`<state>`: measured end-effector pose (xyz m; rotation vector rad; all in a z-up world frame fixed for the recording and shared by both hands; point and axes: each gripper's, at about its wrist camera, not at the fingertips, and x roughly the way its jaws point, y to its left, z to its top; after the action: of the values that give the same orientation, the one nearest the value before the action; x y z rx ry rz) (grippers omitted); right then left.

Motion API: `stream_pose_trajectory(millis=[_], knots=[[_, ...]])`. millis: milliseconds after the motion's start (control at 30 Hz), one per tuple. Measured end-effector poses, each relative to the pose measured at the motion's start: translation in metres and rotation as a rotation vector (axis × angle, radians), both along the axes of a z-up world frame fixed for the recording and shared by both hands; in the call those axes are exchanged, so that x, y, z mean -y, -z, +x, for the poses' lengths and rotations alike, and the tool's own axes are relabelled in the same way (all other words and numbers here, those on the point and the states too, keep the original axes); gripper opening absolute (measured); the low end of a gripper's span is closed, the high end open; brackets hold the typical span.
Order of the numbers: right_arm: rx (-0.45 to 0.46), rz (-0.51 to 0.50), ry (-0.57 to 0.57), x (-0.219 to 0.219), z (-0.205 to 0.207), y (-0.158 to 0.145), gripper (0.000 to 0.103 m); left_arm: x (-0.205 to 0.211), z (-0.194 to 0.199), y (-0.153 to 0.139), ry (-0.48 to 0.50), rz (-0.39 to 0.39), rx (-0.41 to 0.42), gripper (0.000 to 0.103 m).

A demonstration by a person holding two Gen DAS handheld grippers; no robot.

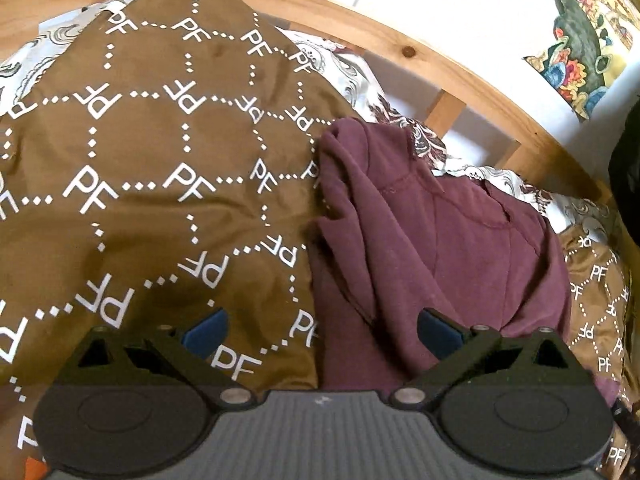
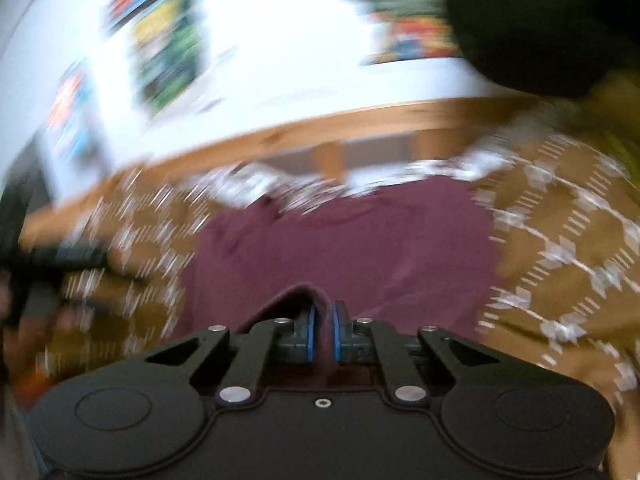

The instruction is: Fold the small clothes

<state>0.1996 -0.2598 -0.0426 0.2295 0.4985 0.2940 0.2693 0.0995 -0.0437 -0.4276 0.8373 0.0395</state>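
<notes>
The maroon garment (image 1: 440,240) lies crumpled on the brown printed bedspread (image 1: 140,160), toward the right of the bed and near its wooden frame (image 1: 400,46). The right hand-held gripper (image 2: 323,336) is clenched on a near fold of the maroon garment: cloth runs up between the blue pads (image 2: 310,332) and drapes over the left one. The right wrist view is heavily blurred, so the depth of the bite cannot be judged. The left hand-held gripper (image 1: 322,330) is released, its jaws spread wide over the garment's near left edge, nothing between them.

Procedure for the step in hand, judged as gathering the garment to spread it flat:
- Keep the right grip firm; a thin pinch of soft knit is likely to slip under a quick pull
- Close the left hand-held gripper on a matching edge or corner, taking garment fabric only, not the bedspread beneath
- Lift both sides evenly and draw them apart so creases fall out
- Lay the garment flat on open bedspread, clear of the frame, before making any fold
</notes>
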Motion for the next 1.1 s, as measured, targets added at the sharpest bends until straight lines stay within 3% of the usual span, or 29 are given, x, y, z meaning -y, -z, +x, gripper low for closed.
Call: stream_pose_trajectory(millis=[67, 133, 200, 300, 400, 467, 567, 700, 833, 900, 1100], knots=[[-0.046, 0.082, 0.134, 0.027, 0.0, 0.002, 0.009, 0.0, 0.001, 0.001, -0.003, 0.007, -0.003, 0.102], [-0.129, 0.114, 0.232, 0.049, 0.003, 0.011, 0.017, 0.001, 0.002, 0.002, -0.002, 0.012, -0.009, 0.102], [-0.215, 0.158, 0.3, 0.068, 0.005, 0.021, 0.032, 0.002, 0.002, 0.003, 0.001, 0.016, -0.012, 0.102], [-0.25, 0.19, 0.342, 0.08, 0.003, 0.026, 0.05, 0.002, 0.003, 0.005, -0.001, 0.022, -0.013, 0.102], [-0.206, 0.194, 0.284, 0.075, 0.003, 0.023, 0.068, 0.001, 0.007, 0.007, -0.019, 0.03, -0.005, 0.102], [-0.182, 0.173, 0.209, 0.061, 0.005, 0.022, 0.075, 0.0, 0.013, 0.006, -0.025, 0.035, 0.019, 0.101], [-0.127, 0.091, 0.092, 0.04, 0.013, 0.016, 0.081, -0.002, 0.024, 0.004, -0.036, 0.076, 0.056, 0.087], [-0.085, -0.004, -0.042, 0.013, 0.041, 0.001, 0.081, -0.004, 0.034, 0.006, -0.011, 0.068, 0.082, 0.063], [-0.109, -0.021, -0.184, -0.027, 0.098, -0.019, 0.078, -0.01, 0.036, 0.016, 0.038, -0.074, 0.069, 0.047], [-0.151, -0.019, -0.263, -0.058, 0.13, -0.025, 0.07, -0.013, 0.04, 0.023, 0.04, -0.127, 0.05, 0.041], [-0.296, -0.047, -0.495, -0.173, 0.216, -0.022, 0.06, -0.02, 0.048, 0.037, 0.034, -0.144, 0.055, 0.038]])
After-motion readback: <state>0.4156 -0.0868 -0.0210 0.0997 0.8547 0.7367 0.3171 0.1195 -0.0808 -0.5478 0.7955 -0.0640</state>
